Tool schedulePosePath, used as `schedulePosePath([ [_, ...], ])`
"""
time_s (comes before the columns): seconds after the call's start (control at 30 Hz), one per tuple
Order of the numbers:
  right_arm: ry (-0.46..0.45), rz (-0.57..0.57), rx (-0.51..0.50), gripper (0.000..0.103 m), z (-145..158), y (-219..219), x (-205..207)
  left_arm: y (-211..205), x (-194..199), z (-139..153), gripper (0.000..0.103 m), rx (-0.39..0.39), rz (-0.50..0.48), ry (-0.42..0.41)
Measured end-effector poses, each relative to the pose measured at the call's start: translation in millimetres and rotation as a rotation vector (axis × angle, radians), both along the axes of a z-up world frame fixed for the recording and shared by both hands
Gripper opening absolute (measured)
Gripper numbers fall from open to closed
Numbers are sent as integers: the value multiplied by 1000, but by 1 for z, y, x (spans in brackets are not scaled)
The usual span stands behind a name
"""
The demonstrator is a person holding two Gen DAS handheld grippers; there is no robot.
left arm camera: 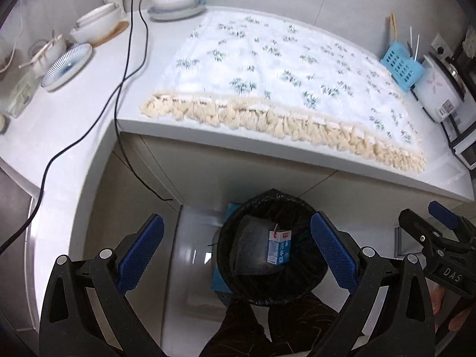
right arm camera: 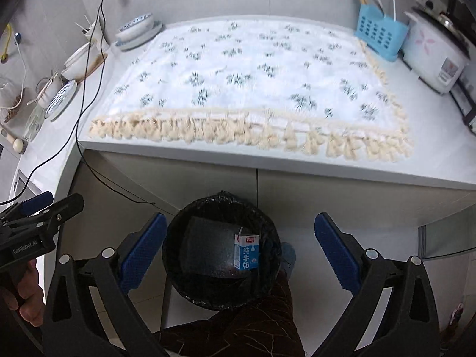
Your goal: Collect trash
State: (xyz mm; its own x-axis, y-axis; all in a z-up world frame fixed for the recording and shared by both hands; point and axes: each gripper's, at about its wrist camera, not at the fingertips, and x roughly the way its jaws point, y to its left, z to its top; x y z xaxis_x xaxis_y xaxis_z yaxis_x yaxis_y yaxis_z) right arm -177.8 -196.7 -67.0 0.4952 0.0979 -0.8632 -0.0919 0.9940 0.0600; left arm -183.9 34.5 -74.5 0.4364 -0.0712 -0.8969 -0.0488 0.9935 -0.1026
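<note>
A black-lined trash bin [left arm camera: 226,255] [right arm camera: 175,267] stands on the floor in front of the counter. Inside it lie a blue-and-white milk carton [left arm camera: 279,247] [right arm camera: 246,252] and a dark grey packet [left arm camera: 251,250] [right arm camera: 205,250]. My left gripper [left arm camera: 238,257] is open and empty, held above the bin. My right gripper [right arm camera: 238,257] is open and empty too, also above the bin. Each gripper shows at the edge of the other's view, the right one [left arm camera: 428,232] and the left one [right arm camera: 44,208].
A floral cloth with cream tassels [left arm camera: 267,71] [right arm camera: 253,80] covers the white counter [left arm camera: 89,95]. Bowls and plates [left arm camera: 175,0] stand at the left, a blue utensil basket [right arm camera: 377,32] and a rice cooker [right arm camera: 431,56] at the right. A black cable [left arm camera: 125,68] hangs over the counter edge. My leg [right arm camera: 253,324] is below the bin.
</note>
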Motion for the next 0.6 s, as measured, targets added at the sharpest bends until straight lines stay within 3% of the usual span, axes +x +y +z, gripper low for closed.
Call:
schedulePosePath([
  [0.3,-9,-42,7,95,50,-6,-27,-5,-22,40,97,-2,-20,-12],
  [0.6,0,-54,-25,95,52,-7,-30,-11,-25,41,97,9,-48,-4],
])
